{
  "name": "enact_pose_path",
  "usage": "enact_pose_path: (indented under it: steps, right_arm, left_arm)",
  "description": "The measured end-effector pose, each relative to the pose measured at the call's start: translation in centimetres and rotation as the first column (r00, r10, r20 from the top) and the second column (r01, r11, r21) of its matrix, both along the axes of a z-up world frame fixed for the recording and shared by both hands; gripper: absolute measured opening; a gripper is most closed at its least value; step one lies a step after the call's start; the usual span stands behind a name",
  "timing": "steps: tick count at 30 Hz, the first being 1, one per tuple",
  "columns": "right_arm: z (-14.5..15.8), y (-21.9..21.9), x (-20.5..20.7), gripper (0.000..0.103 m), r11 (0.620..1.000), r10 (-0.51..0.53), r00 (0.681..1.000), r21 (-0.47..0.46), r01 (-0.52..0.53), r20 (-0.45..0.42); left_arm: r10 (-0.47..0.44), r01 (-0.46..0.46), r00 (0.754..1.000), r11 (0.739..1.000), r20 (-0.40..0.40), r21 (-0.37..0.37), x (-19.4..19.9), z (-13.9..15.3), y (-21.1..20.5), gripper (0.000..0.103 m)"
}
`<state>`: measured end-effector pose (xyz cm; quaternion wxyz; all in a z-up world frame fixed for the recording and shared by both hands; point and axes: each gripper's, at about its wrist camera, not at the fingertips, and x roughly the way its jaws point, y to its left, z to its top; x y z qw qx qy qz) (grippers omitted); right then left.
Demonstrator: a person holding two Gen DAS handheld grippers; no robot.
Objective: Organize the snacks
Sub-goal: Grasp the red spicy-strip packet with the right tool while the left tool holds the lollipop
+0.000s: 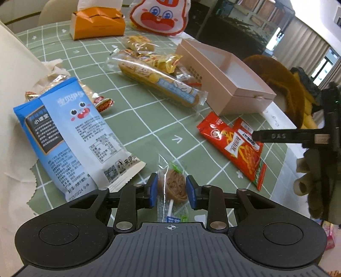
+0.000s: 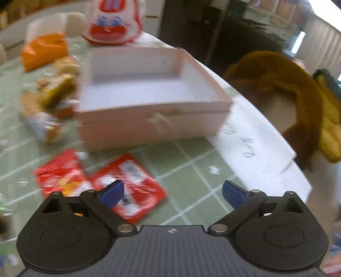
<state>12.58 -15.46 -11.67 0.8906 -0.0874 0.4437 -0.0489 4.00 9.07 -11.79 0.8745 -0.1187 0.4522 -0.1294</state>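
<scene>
My left gripper is shut on a brown lollipop in a clear wrapper, just above the green checked tablecloth. An open pink box stands at the right; it is empty in the right wrist view. My right gripper is open and empty, low over the cloth in front of the box, its left finger over two red snack packets. The right gripper also shows at the right edge of the left wrist view, above the red packets.
A blue-and-white snack bag lies at the left. A long biscuit pack and small yellow packets lie mid-table. An orange tissue box and a rabbit-face bag stand at the back. A brown plush lies beyond the table's right edge.
</scene>
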Motion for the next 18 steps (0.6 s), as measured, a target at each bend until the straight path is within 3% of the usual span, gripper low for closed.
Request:
enact_pose_path:
  steps: [3, 8, 12, 15, 18]
  right_arm:
    - [-0.3, -0.1, -1.0, 0.096, 0.999, -0.018, 1.000, 0.034, 0.018, -0.010]
    - [-0.5, 1.8, -3.9, 0.096, 0.993, 0.043, 0.997, 0.112, -0.035, -0.065]
    - [1.0, 3.0, -5.7, 0.096, 0.980, 0.088, 0.996, 0.181, -0.086, -0.005]
    - [1.6, 4.1, -5.4, 0.097, 0.963, 0.163, 0.987, 0.219, -0.159, -0.002]
    - [1.4, 5.1, -4.0, 0.097, 0.954, 0.142, 0.989, 0.270, -0.128, -0.033]
  left_arm:
    - [-0.007, 0.007, 1.000, 1.000, -0.007, -0.011, 0.0, 0.0, 0.2, 0.033]
    - [-0.020, 0.020, 1.000, 1.000, -0.008, -0.019, -0.3, -0.1, 0.2, 0.033]
    - [-0.035, 0.035, 0.999, 0.999, -0.004, -0.018, -0.5, -0.1, 0.2, 0.032]
    - [-0.045, 0.045, 0.999, 0.999, -0.007, -0.021, -0.7, -0.1, 0.2, 0.032]
    - [-0.051, 0.050, 0.999, 0.998, -0.018, -0.025, -0.7, -0.1, 0.3, 0.032]
